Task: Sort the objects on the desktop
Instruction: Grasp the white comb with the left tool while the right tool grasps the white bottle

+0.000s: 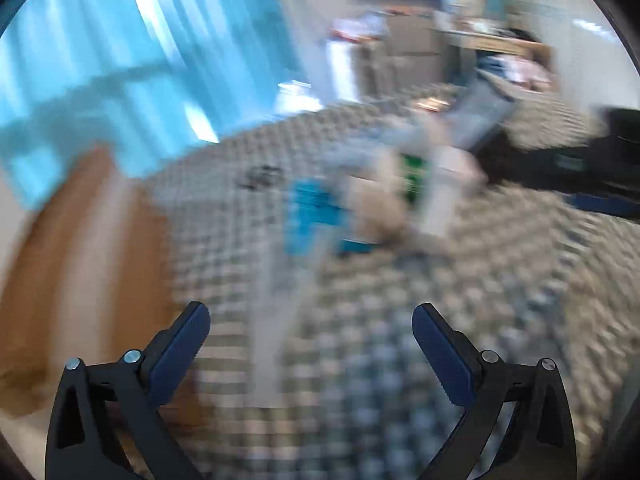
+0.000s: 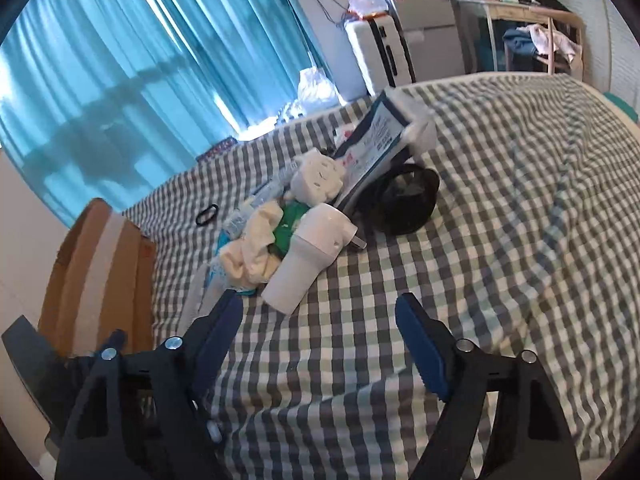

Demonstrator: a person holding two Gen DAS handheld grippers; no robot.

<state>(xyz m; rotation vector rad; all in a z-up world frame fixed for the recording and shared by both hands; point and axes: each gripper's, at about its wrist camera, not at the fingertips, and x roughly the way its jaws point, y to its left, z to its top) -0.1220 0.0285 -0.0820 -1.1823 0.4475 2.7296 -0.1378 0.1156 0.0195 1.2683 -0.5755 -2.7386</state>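
A pile of objects lies on the checked cloth (image 2: 500, 208). A white plug-shaped device (image 2: 308, 252) is nearest. A cream cloth (image 2: 256, 240), a green item (image 2: 292, 224), a white power strip (image 2: 320, 176), a blue-and-white packet (image 2: 376, 148), a black headband-like item (image 2: 404, 200) and a black hair tie (image 2: 207, 214) lie around it. My right gripper (image 2: 318, 312) is open and empty, just short of the white device. The left wrist view is blurred; the white device (image 1: 440, 196) and a blue item (image 1: 316, 216) show there. My left gripper (image 1: 310, 320) is open and empty above the cloth.
A brown cardboard box (image 2: 100, 276) stands at the cloth's left edge, also in the left wrist view (image 1: 80, 264). Blue curtains (image 2: 140, 80) hang behind. A white appliance (image 2: 380, 56), a grey cabinet (image 2: 428, 36) and a wooden chair (image 2: 540, 44) stand at the back.
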